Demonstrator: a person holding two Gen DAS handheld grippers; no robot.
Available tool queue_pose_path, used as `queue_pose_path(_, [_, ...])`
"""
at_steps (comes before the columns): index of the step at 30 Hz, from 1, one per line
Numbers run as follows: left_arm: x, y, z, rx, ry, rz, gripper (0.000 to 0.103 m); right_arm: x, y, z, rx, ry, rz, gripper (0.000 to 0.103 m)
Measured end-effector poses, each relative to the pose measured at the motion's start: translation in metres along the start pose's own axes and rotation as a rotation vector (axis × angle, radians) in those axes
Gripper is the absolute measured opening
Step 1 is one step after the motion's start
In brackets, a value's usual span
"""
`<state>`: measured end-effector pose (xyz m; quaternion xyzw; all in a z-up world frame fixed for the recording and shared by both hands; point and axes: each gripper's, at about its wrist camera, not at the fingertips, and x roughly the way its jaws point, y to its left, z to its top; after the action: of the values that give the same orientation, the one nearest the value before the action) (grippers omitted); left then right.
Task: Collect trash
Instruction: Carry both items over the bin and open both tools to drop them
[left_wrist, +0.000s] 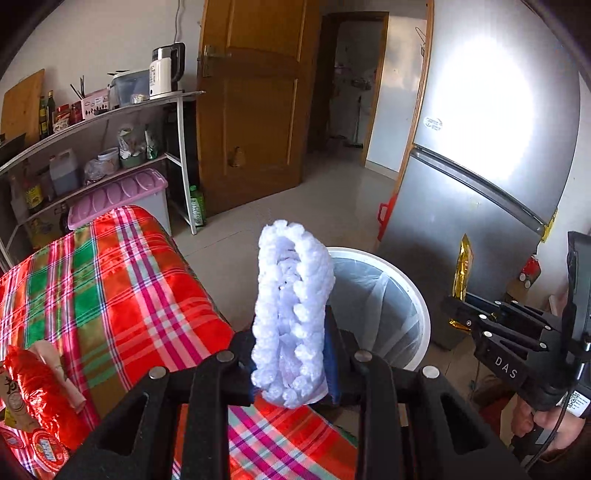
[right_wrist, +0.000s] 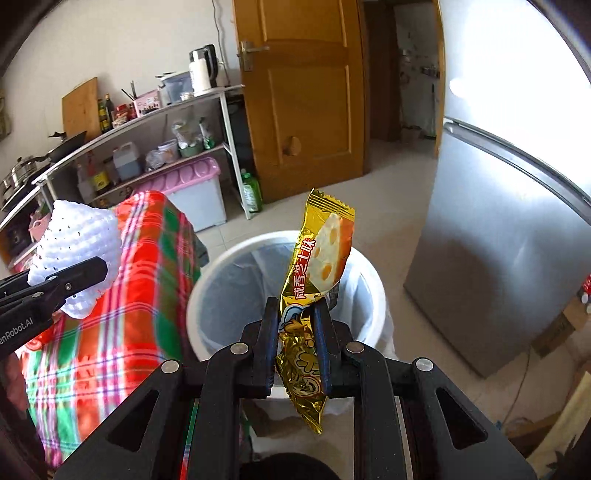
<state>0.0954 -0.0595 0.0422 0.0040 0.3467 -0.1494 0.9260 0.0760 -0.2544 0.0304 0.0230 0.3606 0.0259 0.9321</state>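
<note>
The gold snack wrapper (right_wrist: 317, 291) stands nearly upright, its long axis running up and down, pinched about the lower middle between the closed fingers of the right gripper (right_wrist: 295, 343). Directly beyond and below it is the mouth of the white trash bin (right_wrist: 207, 280), lined with a clear bag; seen from the right wrist, the wrapper's lower end hangs over the bin's near rim, so this hand looks the nearer to a drop.

The white foam fruit net (left_wrist: 291, 314) is likewise held on end, clamped at its lower part by the left gripper (left_wrist: 291, 369). From the left wrist the bin (left_wrist: 421, 295) lies just right and beyond the net, which still overlaps the edge of the plaid-covered table (left_wrist: 122, 288). It would need a short carry rightward.

Red snack packaging (left_wrist: 40, 402) lies at the table's near left corner, uncollected. A silver fridge (left_wrist: 480, 184) stands at far right.
</note>
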Motion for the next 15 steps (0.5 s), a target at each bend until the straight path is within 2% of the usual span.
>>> queue_pose_path(4, [0.022,-0.012,0.001,0.006,0.041,-0.016,0.029,0.015,-0.008,0.000,0.003,0.031,0.005,0.019])
queue_pose_path(15, [0.067,-0.034,-0.002,0.043,0.129,0.010,0.029,0.067,-0.022,-0.002,-0.013,0.133,-0.016,0.019])
